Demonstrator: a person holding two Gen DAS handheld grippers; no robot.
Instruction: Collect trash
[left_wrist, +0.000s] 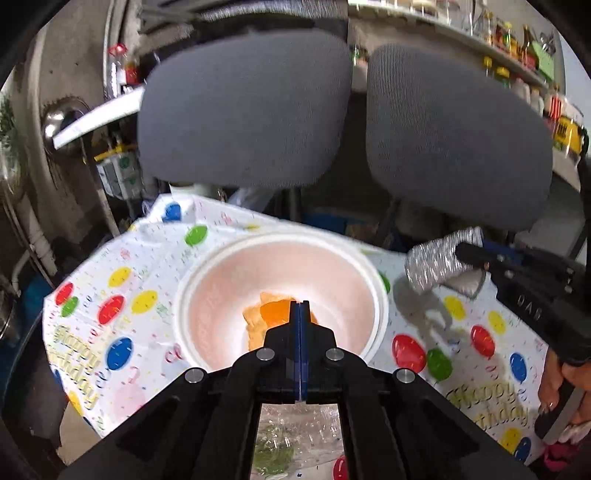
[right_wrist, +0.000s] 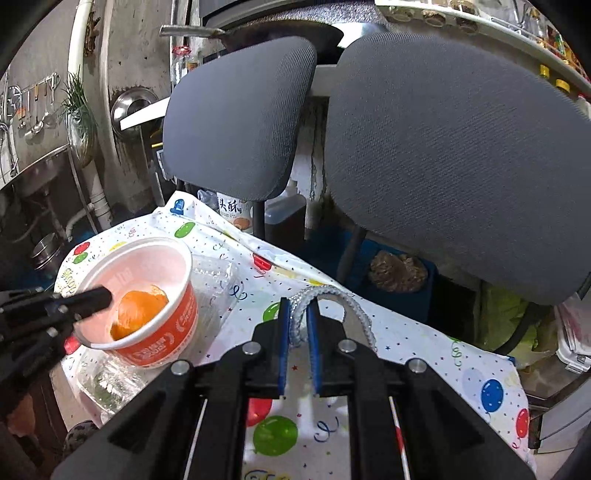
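The left gripper (left_wrist: 299, 303) is sitting pressed together over the orange peel (right_wrist: 138, 308) in the paper bowl (right_wrist: 155, 325) on the bench (right_wrist: 406, 332); the right gripper (right_wrist: 298, 317) is clamping a silver wrapper (right_wrist: 332, 295), probably bound for that bowl next.

One paper bowl (right_wrist: 147, 295), two grey chair backs (right_wrist: 236, 118), one silver glitter strip (right_wrist: 332, 299), two grippers (left_wrist: 300, 314).

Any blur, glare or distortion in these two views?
Left wrist: chair backs and shelves smeared, paper bowl interior washed pale, silver cup casts a soft shadow. Right wrist: sharper; fisheye bends the chair backs and tablecloth edge.
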